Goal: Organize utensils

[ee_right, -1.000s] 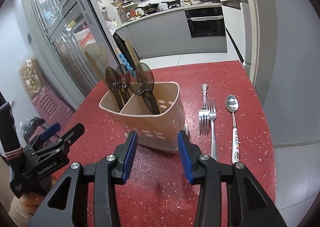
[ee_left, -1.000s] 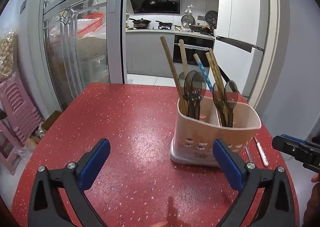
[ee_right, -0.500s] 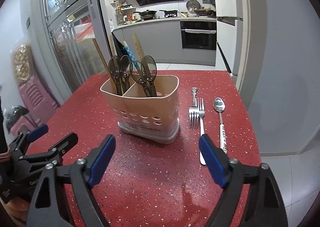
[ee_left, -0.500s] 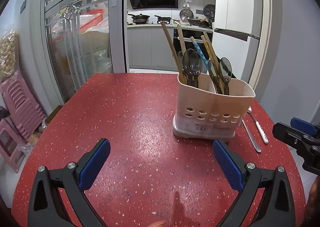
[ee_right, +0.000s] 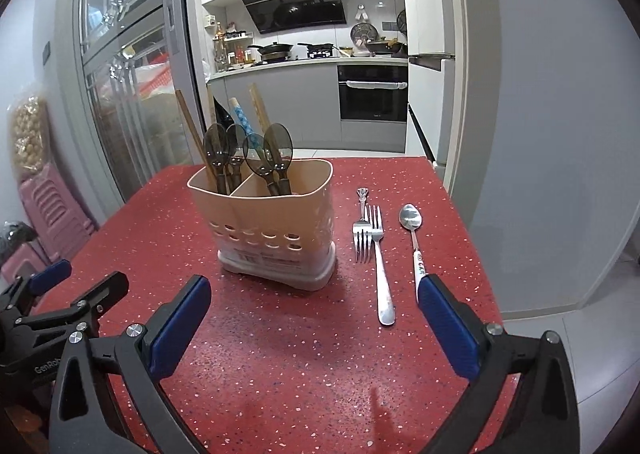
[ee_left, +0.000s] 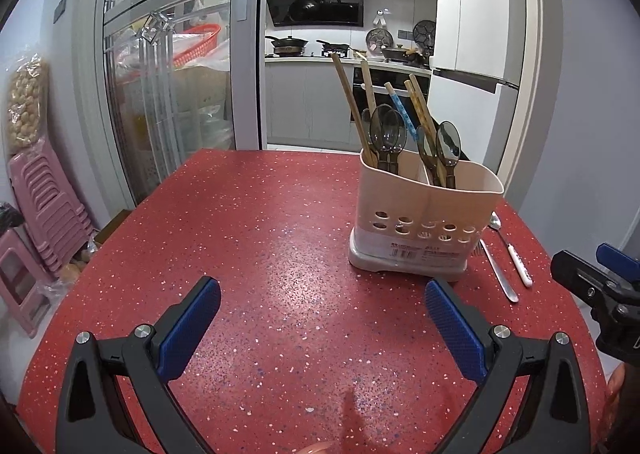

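A beige two-compartment utensil holder (ee_left: 428, 222) (ee_right: 272, 230) stands on the red table (ee_left: 260, 254) (ee_right: 280, 354) and holds dark spoons (ee_right: 256, 158) and chopsticks (ee_left: 352, 106). To its right lie two forks (ee_right: 374, 250) and a white-handled spoon (ee_right: 414, 238); one fork and the spoon also show in the left wrist view (ee_left: 514, 254). My left gripper (ee_left: 320, 330) is open and empty, short of the holder. My right gripper (ee_right: 316, 330) is open and empty, short of the holder and forks.
The right gripper shows at the right edge of the left wrist view (ee_left: 596, 294); the left gripper shows at the left of the right wrist view (ee_right: 52, 314). Pink stools (ee_left: 36, 222) stand left of the table. Glass doors (ee_left: 168, 94) and a kitchen lie behind.
Both grippers have pulled back from the holder. The right gripper's jaws have opened from narrow to wide. The left gripper stayed open.
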### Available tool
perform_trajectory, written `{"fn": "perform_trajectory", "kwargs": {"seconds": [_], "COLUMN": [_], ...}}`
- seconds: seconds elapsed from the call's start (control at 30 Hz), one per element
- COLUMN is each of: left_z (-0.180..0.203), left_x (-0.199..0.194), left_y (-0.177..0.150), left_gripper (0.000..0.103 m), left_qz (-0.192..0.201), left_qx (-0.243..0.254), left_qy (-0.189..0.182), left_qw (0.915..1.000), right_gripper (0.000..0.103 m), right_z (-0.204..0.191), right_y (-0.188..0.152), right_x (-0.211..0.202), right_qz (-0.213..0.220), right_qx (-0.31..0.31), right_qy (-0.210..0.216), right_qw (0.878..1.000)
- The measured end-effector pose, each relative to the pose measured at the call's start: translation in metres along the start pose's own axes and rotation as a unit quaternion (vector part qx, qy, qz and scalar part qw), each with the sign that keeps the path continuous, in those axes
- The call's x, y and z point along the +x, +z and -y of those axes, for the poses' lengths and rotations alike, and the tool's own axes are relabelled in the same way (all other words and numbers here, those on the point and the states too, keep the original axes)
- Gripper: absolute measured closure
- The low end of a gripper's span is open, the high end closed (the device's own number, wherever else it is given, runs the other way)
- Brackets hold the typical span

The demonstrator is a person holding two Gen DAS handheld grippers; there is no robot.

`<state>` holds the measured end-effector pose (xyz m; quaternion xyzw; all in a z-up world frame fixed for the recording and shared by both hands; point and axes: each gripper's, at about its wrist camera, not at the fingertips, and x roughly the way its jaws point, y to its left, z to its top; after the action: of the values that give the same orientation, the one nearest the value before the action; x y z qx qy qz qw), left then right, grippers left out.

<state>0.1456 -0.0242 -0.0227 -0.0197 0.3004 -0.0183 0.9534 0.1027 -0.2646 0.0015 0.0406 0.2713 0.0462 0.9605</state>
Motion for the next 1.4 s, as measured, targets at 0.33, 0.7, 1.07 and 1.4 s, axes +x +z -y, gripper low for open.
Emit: {"fn": "perform_trajectory", "kwargs": {"seconds": [0.33, 0.7, 1.07, 1.4], "left_z": [0.0029, -0.0016, -0.0053, -0.0065], "left_x": [-0.0053, -0.0055, 0.0012, 0.0032], "left_y": [-0.0076, -0.0067, -0.0054, -0.006], "left_gripper": [0.0, 0.0, 0.0, 0.0], "left_qz": [0.019, 0.02, 0.012, 0.009], "left_qx": [0.023, 0.02, 0.013, 0.01], "left_qy": [0.002, 0.003, 0.005, 0.004], "left_qw": [0.9995, 0.9996, 0.9998, 0.9999], "right_gripper": [0.0, 0.0, 0.0, 0.0], "right_z": [-0.0051, -0.0074, -0.0076, -0.0096], "right_y": [-0.0073, -0.0081, -0.0086, -0.0088], "right_x": [0.001, 0.0013, 0.0054, 0.0062], "right_qz": [-0.003, 0.003, -0.001, -0.003], "right_qx": [0.001, 0.002, -0.001, -0.002], "right_qy": [-0.01, -0.011, -0.01, -0.009], "right_qw": [1.0, 1.0, 1.0, 1.0]}}
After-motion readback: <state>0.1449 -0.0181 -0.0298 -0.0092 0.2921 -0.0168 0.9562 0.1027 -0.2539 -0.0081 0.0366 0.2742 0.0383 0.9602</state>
